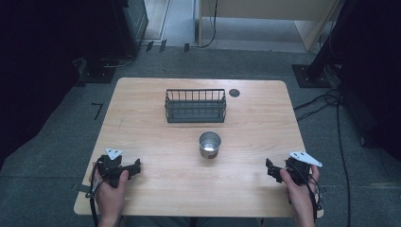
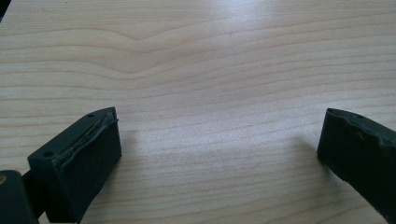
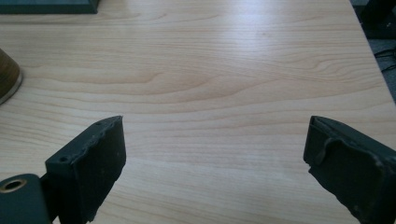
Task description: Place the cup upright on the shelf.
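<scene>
The cup (image 1: 209,144) stood upright near the middle of the table (image 1: 156,142), just nearer than the basket (image 1: 195,106) and well apart from both grippers. In the right gripper view only a sliver of the cup (image 3: 8,74) showed at the left edge, the rest cut off, and a dark strip of the basket (image 3: 46,5) was clipped by the top edge. A small dark disc (image 1: 234,92) lay just right of the basket's far corner; what it was could not be told.

The right gripper (image 1: 270,169) sat at the near right of the table, held from behind by the right hand (image 1: 297,187), pointing left, its jaws spread wide over bare wood with nothing between them. The left gripper (image 1: 136,165) rested at the near left, clasped by the left hand (image 1: 112,187), pointing right toward the centre, its jaws likewise spread and pinching nothing. Both forearms were cut off by the bottom edge.
</scene>
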`<state>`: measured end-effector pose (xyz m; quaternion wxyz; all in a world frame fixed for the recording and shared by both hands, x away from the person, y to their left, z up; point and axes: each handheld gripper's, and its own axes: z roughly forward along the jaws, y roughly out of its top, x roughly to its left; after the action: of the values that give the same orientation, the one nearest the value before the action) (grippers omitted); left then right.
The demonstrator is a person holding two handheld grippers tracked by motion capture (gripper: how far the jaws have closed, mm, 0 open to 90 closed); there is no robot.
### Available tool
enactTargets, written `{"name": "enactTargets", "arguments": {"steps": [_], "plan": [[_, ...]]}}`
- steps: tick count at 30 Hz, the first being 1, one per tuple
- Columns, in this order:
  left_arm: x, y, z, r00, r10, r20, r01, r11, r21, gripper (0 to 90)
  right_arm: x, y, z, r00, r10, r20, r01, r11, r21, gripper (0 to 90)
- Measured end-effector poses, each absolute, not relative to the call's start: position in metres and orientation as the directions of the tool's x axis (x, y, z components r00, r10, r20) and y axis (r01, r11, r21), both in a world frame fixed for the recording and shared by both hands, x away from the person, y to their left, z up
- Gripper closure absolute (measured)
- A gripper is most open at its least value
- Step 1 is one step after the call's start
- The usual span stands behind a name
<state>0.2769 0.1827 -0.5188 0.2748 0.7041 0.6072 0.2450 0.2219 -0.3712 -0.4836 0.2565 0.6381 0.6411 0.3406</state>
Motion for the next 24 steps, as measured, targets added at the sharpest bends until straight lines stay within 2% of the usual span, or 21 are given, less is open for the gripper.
{"name": "enactTargets", "arguments": {"steps": [24], "plan": [[0.277, 0.183, -0.519, 0.143, 0.990, 0.012, 0.720, -0.113, 0.684, 0.0, 0.241, -0.327, -0.471, -0.132, 0.982, 0.132, 0.631, -0.019, 0.775, 5.5]]}}
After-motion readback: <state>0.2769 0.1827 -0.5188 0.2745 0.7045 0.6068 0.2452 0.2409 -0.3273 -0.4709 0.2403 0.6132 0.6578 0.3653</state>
